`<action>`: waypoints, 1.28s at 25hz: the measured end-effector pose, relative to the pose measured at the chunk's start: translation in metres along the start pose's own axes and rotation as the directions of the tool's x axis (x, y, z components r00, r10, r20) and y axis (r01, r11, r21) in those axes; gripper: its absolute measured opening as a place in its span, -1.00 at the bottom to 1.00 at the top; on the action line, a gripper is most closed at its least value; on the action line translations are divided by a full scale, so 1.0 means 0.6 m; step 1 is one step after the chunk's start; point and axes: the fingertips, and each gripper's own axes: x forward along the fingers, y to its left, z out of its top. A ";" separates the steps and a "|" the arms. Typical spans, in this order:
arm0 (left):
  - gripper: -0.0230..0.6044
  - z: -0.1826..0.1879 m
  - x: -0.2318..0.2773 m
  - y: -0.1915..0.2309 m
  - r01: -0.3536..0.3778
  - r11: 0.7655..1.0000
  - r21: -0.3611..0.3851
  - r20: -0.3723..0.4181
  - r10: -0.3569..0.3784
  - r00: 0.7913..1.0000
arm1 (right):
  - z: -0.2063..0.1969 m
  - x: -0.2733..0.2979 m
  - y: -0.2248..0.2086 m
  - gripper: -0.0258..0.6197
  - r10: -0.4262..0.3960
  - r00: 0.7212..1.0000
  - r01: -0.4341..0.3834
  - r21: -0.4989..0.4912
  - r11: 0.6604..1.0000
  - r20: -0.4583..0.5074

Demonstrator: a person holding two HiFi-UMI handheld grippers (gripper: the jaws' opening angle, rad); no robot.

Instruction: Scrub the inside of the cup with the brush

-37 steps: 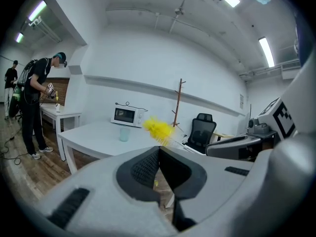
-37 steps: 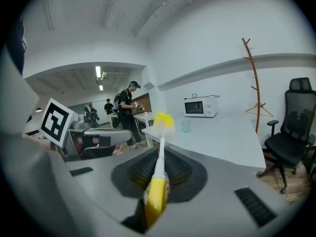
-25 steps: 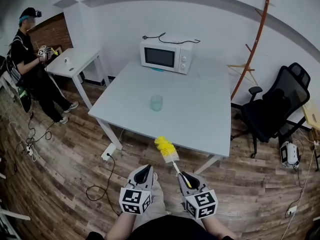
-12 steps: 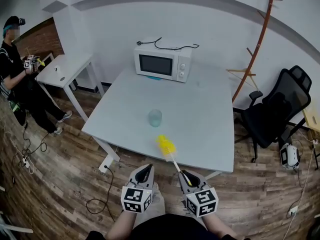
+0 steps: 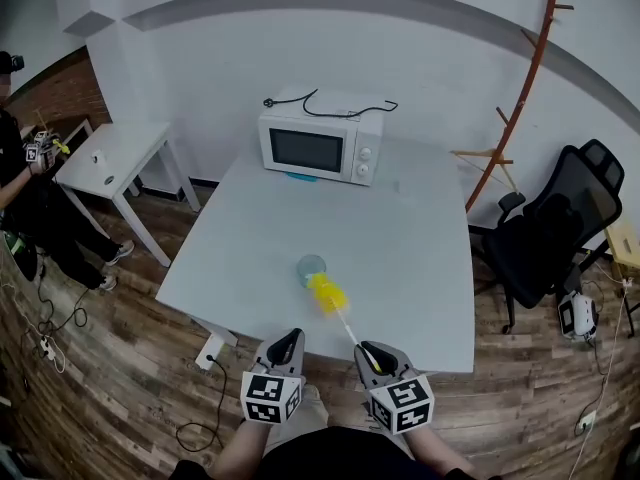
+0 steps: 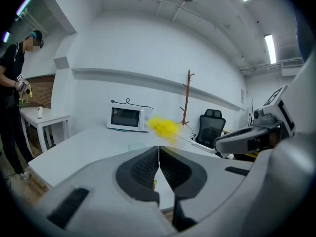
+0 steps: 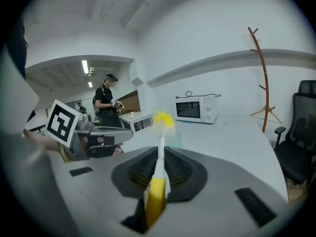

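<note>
Right gripper [image 5: 369,350] clamps the brush [image 5: 326,294], bristles near the cup [image 5: 311,264] ahead; left gripper [image 5: 289,338] clenched empty.

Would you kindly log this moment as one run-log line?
left gripper: shut, empty | right gripper: shut on brush handle | cup: upright on table | brush head: outside cup

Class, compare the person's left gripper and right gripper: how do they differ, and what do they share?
The left gripper is shut on nothing; the right gripper is shut on the brush. The right gripper's brush reaches close to the cup; the left gripper is well short of it. Both carry a marker cube.
</note>
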 end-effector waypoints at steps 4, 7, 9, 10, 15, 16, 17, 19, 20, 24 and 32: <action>-0.86 0.002 0.042 0.036 0.027 1.000 0.003 -0.022 -0.027 0.999 | 0.021 0.037 -0.020 -0.77 -0.025 1.000 0.025 0.008 1.000 -0.006; -0.86 -0.007 0.076 0.063 0.042 0.999 0.008 -0.047 -0.041 0.998 | 0.030 0.066 -0.034 -0.77 -0.044 0.999 0.044 0.022 0.999 -0.006; -0.52 -0.015 0.101 0.080 0.058 0.998 0.007 -0.060 -0.058 0.997 | 0.037 0.086 -0.040 -0.77 -0.056 0.998 0.056 0.030 0.998 -0.003; -0.31 -0.020 0.115 0.088 0.069 0.998 0.010 -0.065 -0.068 0.996 | 0.042 0.097 -0.042 -0.77 -0.061 0.998 0.061 0.033 0.998 0.000; -0.01 -0.051 0.181 0.113 0.133 0.990 0.052 -0.107 -0.127 0.986 | 0.054 0.134 -0.049 -0.77 -0.087 0.996 0.087 0.044 0.995 -0.010; 0.03 -0.057 0.192 0.118 0.143 0.988 0.055 -0.116 -0.136 0.984 | 0.054 0.141 -0.051 -0.77 -0.092 0.996 0.093 0.046 0.995 -0.014; 0.05 -0.062 0.203 0.121 0.153 0.987 0.056 -0.125 -0.145 0.982 | 0.055 0.147 -0.053 -0.77 -0.098 0.995 0.099 0.048 0.994 -0.017; 0.11 -0.077 0.223 0.126 0.174 0.983 0.054 -0.141 -0.165 0.976 | 0.056 0.158 -0.059 -0.77 -0.114 0.993 0.115 0.055 0.992 -0.021; 0.14 -0.085 0.233 0.128 0.185 0.981 0.057 -0.150 -0.175 0.973 | 0.057 0.162 -0.062 -0.77 -0.123 0.992 0.124 0.060 0.990 -0.022; 0.22 -0.112 0.274 0.138 0.212 0.972 0.098 -0.181 -0.192 0.965 | 0.063 0.174 -0.068 -0.77 -0.151 0.988 0.152 0.084 0.985 -0.016; 0.32 -0.162 0.359 0.131 0.277 0.953 0.123 -0.284 -0.233 0.930 | 0.063 0.174 -0.083 -0.77 -0.181 0.983 0.185 0.116 0.976 -0.041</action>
